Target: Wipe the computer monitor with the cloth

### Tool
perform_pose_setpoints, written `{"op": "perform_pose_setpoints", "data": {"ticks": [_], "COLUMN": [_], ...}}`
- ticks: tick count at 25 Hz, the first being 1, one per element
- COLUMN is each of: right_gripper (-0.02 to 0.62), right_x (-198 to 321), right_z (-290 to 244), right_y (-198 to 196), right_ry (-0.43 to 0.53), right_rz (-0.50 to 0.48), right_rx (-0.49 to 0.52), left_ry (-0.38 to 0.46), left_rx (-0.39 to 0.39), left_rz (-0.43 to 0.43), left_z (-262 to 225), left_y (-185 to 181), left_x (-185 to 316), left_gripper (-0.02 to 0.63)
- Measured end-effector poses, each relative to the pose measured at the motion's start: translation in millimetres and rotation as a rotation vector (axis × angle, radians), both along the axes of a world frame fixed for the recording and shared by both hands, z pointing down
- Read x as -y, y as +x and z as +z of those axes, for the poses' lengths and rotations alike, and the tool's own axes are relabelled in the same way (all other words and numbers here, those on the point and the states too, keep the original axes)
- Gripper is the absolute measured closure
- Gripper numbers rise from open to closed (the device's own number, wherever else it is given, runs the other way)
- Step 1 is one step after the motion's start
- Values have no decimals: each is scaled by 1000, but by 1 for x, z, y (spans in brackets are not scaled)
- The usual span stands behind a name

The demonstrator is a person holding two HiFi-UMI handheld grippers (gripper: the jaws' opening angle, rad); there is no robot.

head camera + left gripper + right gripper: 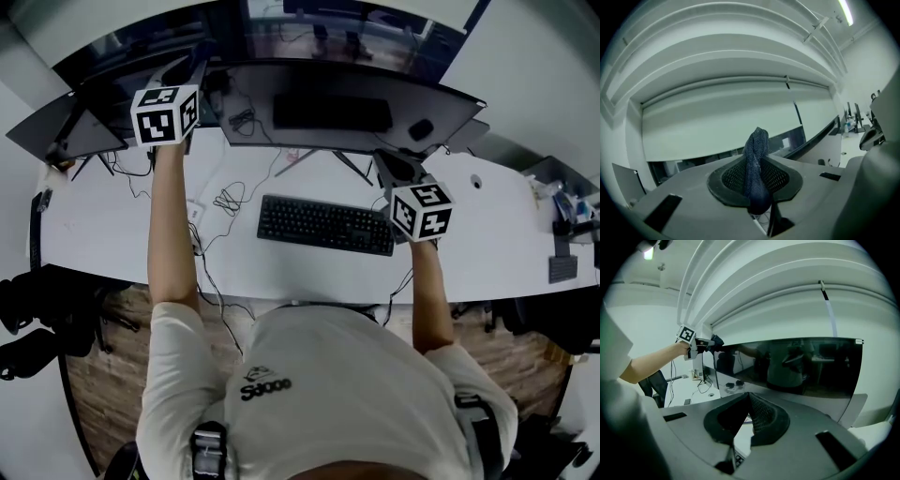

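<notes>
A wide, curved dark monitor (347, 103) stands at the back of the white desk (497, 234). My left gripper (178, 80) is raised at the monitor's upper left corner. In the left gripper view its jaws (757, 140) are shut on a dark blue cloth (756, 159), which sticks out past the tips. The right gripper view shows the left gripper (710, 342) holding that cloth (717, 340) at the top left edge of the screen (801, 366). My right gripper (398, 169) hovers in front of the monitor's right part; its jaws (749, 399) are shut with nothing between them.
A black keyboard (325, 223) lies mid-desk in front of the monitor. Loose cables (228, 199) trail over the desk's left part. A second dark screen (75, 122) stands at the far left. Black chair parts (28, 319) sit off the desk's left end.
</notes>
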State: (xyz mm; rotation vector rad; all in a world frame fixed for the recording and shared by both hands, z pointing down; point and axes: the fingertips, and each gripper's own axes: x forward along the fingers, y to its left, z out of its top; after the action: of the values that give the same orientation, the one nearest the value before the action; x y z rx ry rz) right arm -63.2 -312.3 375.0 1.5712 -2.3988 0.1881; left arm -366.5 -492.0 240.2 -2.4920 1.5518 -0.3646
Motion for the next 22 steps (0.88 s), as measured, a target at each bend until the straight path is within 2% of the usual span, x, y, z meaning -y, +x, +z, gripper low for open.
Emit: {"op": "perform_pose_setpoints", "data": {"ticks": [3, 7, 22], "right_gripper": [598, 598, 598], "right_x": [-4, -13, -65], "right_z": [-3, -8, -32], "right_y": [10, 38, 189], "right_ry": [2, 13, 47], "right_rz": [1, 23, 132], "right_rx": [-1, -2, -7], "left_ry": [-2, -7, -26], "left_rx": [22, -3, -31], "left_rz": [34, 90, 236], "left_z": [1, -1, 0], "left_y": [32, 77, 266], "left_x": [-2, -9, -48], "left_gripper": [528, 528, 528]}}
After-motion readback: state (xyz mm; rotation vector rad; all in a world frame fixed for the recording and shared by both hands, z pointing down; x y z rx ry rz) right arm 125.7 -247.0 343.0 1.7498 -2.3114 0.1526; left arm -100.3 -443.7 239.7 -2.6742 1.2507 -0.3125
